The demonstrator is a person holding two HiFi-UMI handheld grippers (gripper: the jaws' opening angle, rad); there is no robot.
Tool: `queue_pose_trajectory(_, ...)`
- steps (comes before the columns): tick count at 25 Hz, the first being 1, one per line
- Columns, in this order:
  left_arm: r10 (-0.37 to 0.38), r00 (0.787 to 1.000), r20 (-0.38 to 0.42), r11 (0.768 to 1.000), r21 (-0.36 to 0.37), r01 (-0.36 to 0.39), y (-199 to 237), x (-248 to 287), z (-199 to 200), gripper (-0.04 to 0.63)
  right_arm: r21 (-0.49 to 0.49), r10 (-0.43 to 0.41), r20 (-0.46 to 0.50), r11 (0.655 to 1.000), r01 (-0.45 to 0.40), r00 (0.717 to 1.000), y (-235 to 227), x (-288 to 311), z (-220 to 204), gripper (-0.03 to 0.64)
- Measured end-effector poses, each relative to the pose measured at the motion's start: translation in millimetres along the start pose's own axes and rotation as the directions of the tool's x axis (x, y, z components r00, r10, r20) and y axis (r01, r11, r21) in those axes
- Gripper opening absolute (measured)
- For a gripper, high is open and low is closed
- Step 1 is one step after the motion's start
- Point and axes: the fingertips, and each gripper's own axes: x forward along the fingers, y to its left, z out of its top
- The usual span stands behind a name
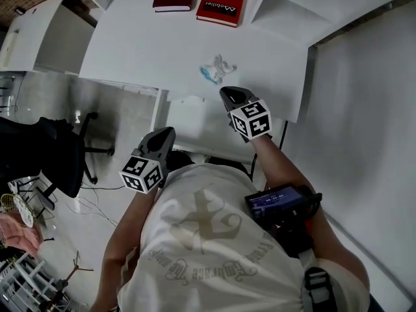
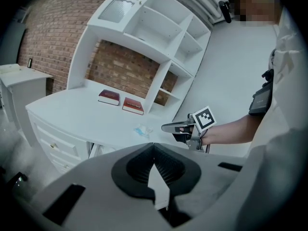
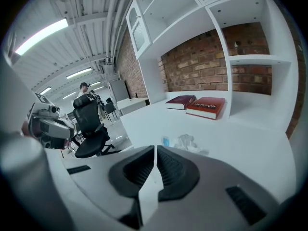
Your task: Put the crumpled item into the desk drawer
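A crumpled white and light-blue item (image 1: 218, 68) lies on the white desk (image 1: 169, 47), near its front edge; it also shows in the left gripper view (image 2: 143, 130) and the right gripper view (image 3: 185, 142). My right gripper (image 1: 225, 93) hovers just in front of the crumpled item, jaws shut and empty. My left gripper (image 1: 168, 134) hangs lower and to the left, off the desk, above a drawer front (image 1: 195, 119); its jaws meet with nothing between them. Drawers with knobs (image 2: 55, 146) show on the desk's left side.
Two red books (image 1: 222, 2) lie at the back of the desk under white shelves (image 2: 159, 37). A black office chair (image 1: 65, 155) stands on the floor to the left. A white wall runs along the right.
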Motion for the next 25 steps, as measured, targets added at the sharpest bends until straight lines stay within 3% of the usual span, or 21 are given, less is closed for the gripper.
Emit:
queue_pose_trajectory(9,0.029,0.999,0.017,0.999,-0.015,-0.028,0,-10,-12,0.021,-0.021,-0.022,-0.016,1.000,0.022,1.000,-11,12,0,0.031)
queue_pose_trajectory(15,0.055,0.998,0.040,0.997,-0.052,-0.053,8,-19,-16,0.021,-0.013,-0.052,-0.020,0.999,0.051,0.998,-20,21,6,0.095)
queue_pose_trajectory(25,0.084,0.994,0.069,0.990,-0.116,-0.076,11,-32,-29,0.021,-0.039,-0.087,-0.040,0.996,0.085,0.995,-38,24,20,0.138)
